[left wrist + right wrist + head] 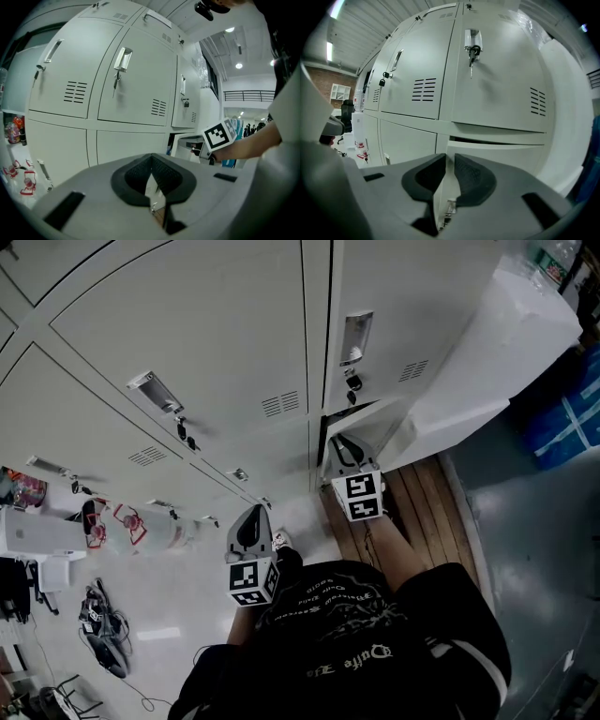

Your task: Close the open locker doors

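Head view: right gripper (347, 448) at the locker opening, open door (478, 371) swung out to its right; left gripper (251, 518) hangs back. Left gripper view: fingers (136, 176) together, empty. Right gripper view: fingers (476, 180) slightly apart, door off right, untouched.

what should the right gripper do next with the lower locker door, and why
Probably press the right gripper forward against the lower door to swing it shut. That door stands ajar, a dark gap showing along its top edge, and the gripper is right in front of it with nothing held.
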Tool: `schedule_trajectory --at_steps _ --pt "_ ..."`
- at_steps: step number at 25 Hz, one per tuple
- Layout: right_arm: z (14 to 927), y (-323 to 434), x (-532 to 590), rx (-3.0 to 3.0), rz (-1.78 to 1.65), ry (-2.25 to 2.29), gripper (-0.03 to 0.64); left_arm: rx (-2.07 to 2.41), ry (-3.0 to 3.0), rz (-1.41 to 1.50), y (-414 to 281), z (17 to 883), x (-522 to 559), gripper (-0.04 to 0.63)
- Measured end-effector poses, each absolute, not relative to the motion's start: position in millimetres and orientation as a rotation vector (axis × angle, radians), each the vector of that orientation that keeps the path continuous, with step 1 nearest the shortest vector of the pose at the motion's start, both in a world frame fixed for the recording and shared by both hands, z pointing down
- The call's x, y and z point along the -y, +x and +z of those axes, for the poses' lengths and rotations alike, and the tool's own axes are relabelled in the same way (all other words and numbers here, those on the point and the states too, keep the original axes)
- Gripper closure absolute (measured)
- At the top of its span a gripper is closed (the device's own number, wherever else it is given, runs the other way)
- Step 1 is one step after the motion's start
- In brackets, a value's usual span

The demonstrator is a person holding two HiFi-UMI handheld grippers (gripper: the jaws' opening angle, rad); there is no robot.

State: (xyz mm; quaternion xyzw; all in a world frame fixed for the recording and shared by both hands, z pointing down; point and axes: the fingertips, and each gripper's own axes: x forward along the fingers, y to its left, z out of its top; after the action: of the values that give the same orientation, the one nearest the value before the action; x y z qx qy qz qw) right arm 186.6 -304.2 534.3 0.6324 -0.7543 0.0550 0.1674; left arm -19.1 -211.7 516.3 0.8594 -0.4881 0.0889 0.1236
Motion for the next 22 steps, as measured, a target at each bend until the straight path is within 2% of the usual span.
schedule_trajectory --at_steps 8,11,22 --pt "535.5 184.9 325.4 2.127 0.139 1.801 0.561 1.449 2.482 0.255 -28.5 519.3 226.2 0.588" --pt "538.5 191.3 330.7 2.087 0.167 1.847 0.583 1.459 2.476 0.268 -32.1 520.8 230.0 0.588" --pt "539.4 194.3 346.9 2.107 0.185 1.853 0.583 1.476 2.452 0.291 -37.7 527.3 240.6 0.588"
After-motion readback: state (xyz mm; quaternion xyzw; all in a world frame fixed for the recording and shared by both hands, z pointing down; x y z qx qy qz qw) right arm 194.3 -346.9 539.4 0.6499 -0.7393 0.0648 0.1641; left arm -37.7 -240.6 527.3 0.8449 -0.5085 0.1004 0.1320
